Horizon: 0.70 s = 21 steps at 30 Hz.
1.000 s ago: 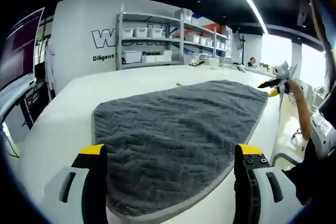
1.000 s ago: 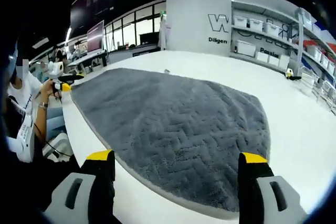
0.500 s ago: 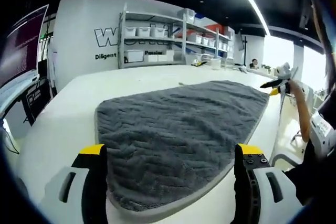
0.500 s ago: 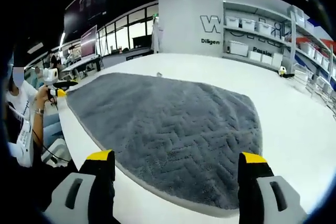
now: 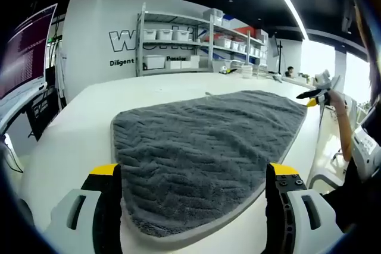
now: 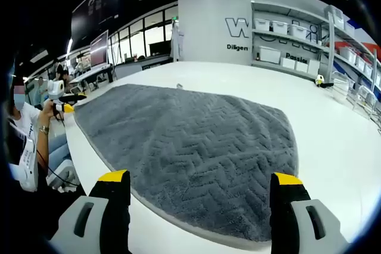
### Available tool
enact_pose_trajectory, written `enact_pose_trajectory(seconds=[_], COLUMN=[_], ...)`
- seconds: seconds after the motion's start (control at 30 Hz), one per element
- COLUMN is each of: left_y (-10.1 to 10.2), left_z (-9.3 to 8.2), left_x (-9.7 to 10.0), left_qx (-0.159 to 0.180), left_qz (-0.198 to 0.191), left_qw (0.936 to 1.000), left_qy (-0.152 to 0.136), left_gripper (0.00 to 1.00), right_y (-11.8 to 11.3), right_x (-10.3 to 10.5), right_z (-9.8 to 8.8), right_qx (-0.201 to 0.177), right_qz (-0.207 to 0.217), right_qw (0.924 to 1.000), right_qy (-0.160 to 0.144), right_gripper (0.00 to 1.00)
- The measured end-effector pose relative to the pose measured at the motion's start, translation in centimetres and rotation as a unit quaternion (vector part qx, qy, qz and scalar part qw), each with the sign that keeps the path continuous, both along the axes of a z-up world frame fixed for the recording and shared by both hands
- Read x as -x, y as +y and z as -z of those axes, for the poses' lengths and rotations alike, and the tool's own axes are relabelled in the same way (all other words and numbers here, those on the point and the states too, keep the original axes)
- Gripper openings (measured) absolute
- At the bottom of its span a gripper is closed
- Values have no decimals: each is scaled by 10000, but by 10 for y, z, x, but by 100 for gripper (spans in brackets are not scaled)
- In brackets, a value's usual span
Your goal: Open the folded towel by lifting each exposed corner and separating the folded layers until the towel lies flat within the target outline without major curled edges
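Observation:
A grey towel (image 5: 208,141) with a zigzag weave lies spread flat on the white table (image 5: 77,129); its edges look smooth. In the left gripper view my left gripper (image 5: 189,173) stands open just off the towel's near corner, nothing between its jaws. In the right gripper view the same grey towel (image 6: 196,147) stretches away, and my right gripper (image 6: 199,182) is open over its near edge. The right gripper (image 5: 314,90) appears small at the far right of the left gripper view, held in a hand. The left gripper (image 6: 64,96) shows at the far left of the right gripper view.
Shelves with white bins (image 5: 178,43) line the back wall. The white table (image 6: 333,147) has bare surface around the towel. A person's arm (image 5: 344,129) and body sit at the table's edge. A small yellow object (image 6: 320,80) rests far back on the table.
Both views have shifted slightly; the towel sits a little farther from the jaws than before. The towel itself stays flat and unmoved.

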State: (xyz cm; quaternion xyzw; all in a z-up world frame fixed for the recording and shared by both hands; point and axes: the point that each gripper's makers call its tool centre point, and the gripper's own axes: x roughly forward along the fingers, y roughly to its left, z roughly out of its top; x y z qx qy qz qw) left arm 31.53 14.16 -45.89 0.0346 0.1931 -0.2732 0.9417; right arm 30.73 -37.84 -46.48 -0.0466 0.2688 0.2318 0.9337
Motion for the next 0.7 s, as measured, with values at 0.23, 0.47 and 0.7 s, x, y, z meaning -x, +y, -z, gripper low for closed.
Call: enact_pose_trajectory(seconds=[0.23, 0.47, 0.7], left_y=[-1, -3, -4], left_z=[0, 1, 1], left_x=[2, 1, 1], left_qx=[-48, -39, -31], left_qz=[22, 23, 38], left_qw=[10000, 10000, 10000], left_qy=[7, -2, -8], left_gripper=[99, 99, 99], right_y=[0, -1, -2], right_x=[0, 2, 2], right_z=[0, 1, 1], right_qx=[-6, 8, 23], right_qz=[1, 9, 7], right_qw=[10000, 10000, 10000], right_qy=[-1, 26, 37], right_gripper=[99, 99, 99])
